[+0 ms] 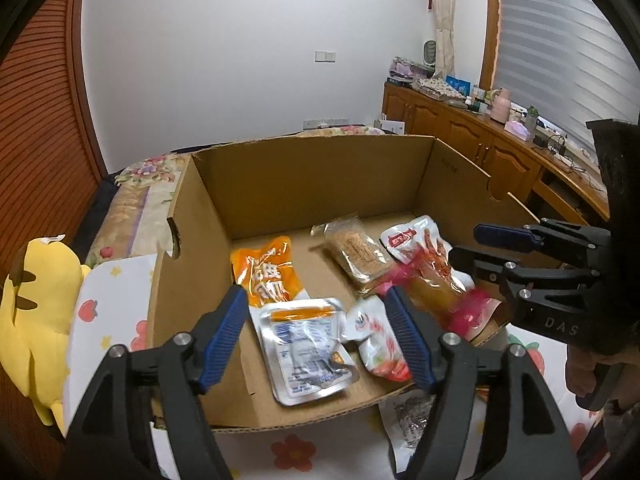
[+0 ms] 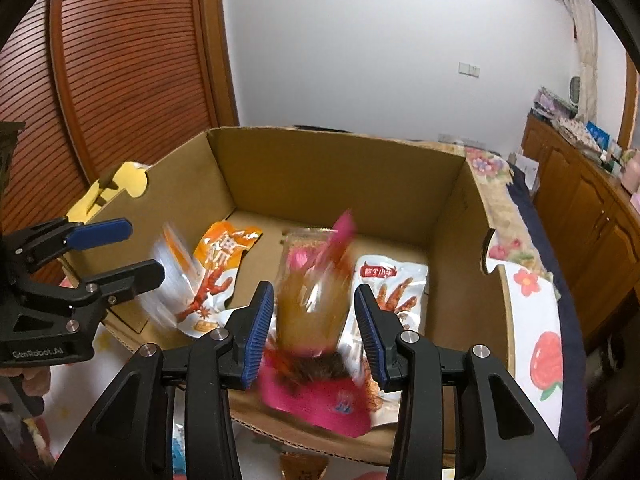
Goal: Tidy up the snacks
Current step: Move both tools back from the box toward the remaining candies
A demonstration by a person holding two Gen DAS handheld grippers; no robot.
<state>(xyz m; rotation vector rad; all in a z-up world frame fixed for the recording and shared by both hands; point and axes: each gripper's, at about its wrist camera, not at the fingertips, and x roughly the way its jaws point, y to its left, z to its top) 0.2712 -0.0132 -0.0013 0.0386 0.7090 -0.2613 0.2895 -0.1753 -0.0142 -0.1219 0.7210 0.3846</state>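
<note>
An open cardboard box [image 1: 304,176] [image 2: 328,168] sits on a flower-print bed. Inside lie an orange snack pack [image 1: 266,270] [image 2: 218,258], a silver-white pouch [image 1: 306,346], a small white-and-red pack [image 1: 378,334], a clear bread pack [image 1: 356,254] and a white chicken-feet pack [image 1: 416,240] [image 2: 396,284]. A pink-and-orange pack [image 2: 312,312] [image 1: 444,292] is blurred, in the box between my right gripper's fingers and free of them. My right gripper [image 2: 316,332] [image 1: 464,246] is open over the box's near right side. My left gripper [image 1: 316,336] [image 2: 136,252] is open and empty above the silver pouch.
A yellow plush toy [image 1: 36,312] lies left of the box. Another snack packet [image 1: 408,420] lies on the bedsheet in front of the box. A wooden cabinet [image 1: 480,136] with clutter runs along the right under a window. A slatted wooden door [image 2: 120,80] stands at left.
</note>
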